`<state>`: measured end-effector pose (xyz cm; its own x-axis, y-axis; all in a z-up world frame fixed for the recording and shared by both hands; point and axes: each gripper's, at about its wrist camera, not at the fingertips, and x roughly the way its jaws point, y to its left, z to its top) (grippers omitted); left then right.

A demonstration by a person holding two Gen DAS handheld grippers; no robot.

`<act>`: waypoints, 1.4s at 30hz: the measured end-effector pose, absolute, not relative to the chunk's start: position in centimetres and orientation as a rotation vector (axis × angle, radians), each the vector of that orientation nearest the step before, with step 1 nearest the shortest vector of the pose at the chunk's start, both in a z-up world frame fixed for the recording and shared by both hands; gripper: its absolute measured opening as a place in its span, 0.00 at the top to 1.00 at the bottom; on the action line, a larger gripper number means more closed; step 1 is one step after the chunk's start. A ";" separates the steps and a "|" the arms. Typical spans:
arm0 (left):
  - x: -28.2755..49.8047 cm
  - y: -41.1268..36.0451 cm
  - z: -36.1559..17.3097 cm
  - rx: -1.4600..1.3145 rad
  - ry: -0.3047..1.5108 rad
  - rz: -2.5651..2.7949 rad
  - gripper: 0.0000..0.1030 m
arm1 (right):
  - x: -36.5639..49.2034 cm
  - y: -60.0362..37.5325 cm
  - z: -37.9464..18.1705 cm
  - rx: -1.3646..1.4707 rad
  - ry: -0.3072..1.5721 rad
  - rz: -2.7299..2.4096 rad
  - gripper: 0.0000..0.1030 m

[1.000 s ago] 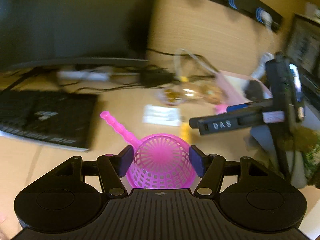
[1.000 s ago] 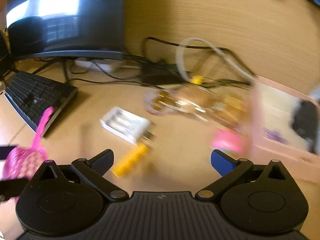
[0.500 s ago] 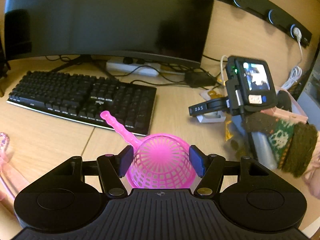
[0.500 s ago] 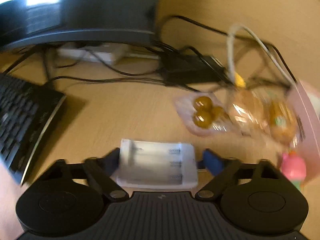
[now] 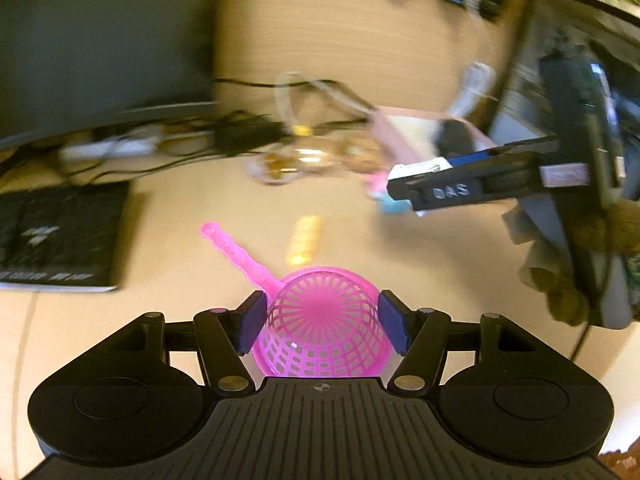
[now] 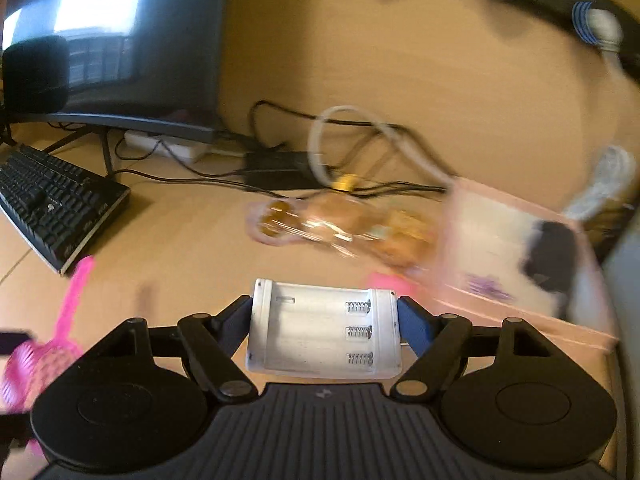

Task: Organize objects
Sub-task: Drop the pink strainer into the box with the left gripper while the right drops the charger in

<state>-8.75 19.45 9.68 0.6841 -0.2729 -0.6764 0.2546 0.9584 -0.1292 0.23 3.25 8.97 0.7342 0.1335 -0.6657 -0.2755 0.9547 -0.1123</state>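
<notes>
Pink strainer [image 5: 324, 320] clamped in left claw [image 5: 322, 322], white battery holder [image 6: 324, 332] (empty) clamped in right claw [image 6: 324, 330], both level above desk [image 5: 420, 256]

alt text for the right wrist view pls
The right gripper holds a white battery holder above a wooden desk. Behind it lie snack bags, a pink box, cables, a keyboard and a monitor.

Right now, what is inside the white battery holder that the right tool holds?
The white battery holder shows three empty slots, each with a metal spring at its right end; no batteries. Its underside is hidden.
</notes>
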 end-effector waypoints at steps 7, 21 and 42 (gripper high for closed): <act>-8.5 11.0 9.7 0.113 0.777 -0.480 0.35 | -6.2 -5.6 9.1 -0.241 0.718 0.149 0.24; 4.6 -2.0 16.2 0.317 0.559 -0.605 0.35 | -12.9 -15.3 8.2 -0.133 0.692 0.063 0.24; 7.7 -2.1 9.0 0.040 0.697 -0.357 0.36 | -9.0 -17.1 7.9 -0.078 0.654 0.220 0.24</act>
<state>7.70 -2.06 9.04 0.7085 -0.3086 -0.6346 0.3350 0.9386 -0.0824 -9.01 -17.10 7.89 0.7712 0.1780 -0.6112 -0.2269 0.9739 -0.0027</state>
